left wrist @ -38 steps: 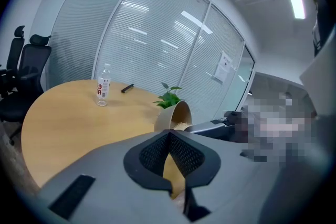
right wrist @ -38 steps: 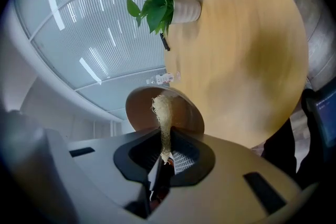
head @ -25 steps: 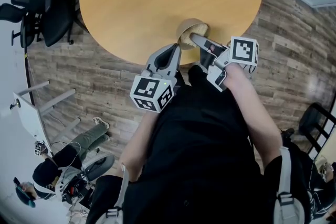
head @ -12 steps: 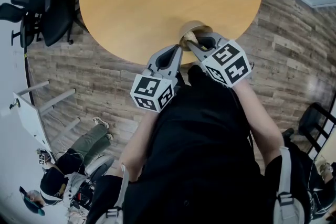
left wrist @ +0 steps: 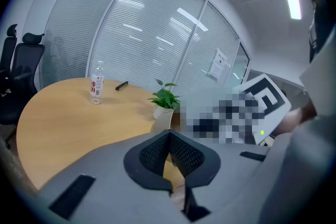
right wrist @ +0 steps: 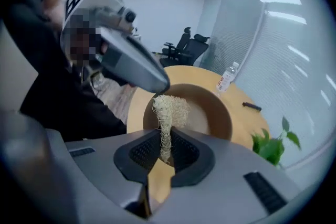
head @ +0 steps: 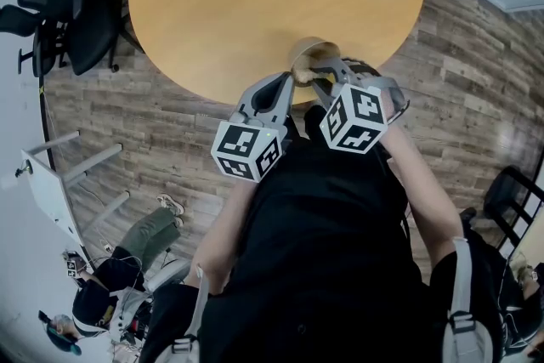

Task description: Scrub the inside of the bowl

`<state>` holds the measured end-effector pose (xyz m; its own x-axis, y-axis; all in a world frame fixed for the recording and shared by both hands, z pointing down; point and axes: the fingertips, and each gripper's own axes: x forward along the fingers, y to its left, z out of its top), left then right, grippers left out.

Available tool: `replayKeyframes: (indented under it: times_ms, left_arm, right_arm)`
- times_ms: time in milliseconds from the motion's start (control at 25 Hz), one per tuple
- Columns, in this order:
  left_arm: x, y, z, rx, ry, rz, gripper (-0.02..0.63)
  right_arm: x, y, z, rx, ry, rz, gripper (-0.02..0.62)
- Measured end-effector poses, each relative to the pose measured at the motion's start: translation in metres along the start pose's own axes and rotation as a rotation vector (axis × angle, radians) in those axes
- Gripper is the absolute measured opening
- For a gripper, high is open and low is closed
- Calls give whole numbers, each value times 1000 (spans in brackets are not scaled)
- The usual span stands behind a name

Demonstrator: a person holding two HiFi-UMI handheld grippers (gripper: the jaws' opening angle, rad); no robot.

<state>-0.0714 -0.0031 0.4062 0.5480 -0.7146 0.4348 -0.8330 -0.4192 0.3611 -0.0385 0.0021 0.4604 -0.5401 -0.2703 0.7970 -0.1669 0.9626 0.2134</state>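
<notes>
Right gripper view: smooth round tan bowl [right wrist: 207, 110] behind fibrous scrubber [right wrist: 169, 110].

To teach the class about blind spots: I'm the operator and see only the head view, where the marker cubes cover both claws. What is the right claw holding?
Observer: The right claw is shut on a pale, stringy loofah scrubber, pinched by its narrow end.
Operator: Where is its bushy end?
Observer: In front of the hollow of the round tan wooden bowl, which is tipped towards that camera. I cannot confirm contact.
Operator: And the left claw?
Observer: The left claw is shut on the bowl's thin rim.
</notes>
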Motion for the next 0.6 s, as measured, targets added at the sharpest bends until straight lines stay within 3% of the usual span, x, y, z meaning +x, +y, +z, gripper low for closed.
replayKeyframes:
  times_ms: [200, 320, 480, 600]
  left_arm:
    - [0, -1, 0, -9, -3, -5, 11]
    - [0, 1, 0, -15, -3, 1, 11]
    - [-3, -2, 4, -12, -26, -13, 11]
    - [-4, -8, 8, 16, -46, -34, 11]
  right_arm:
    - [-2, -10, -2, -362, 75, -197, 37]
    - [-8, -22, 3, -492, 85, -330, 37]
    - [-16, -33, 7, -530, 78, -435, 37]
    - [-14, -33, 5, -455, 58, -419, 37]
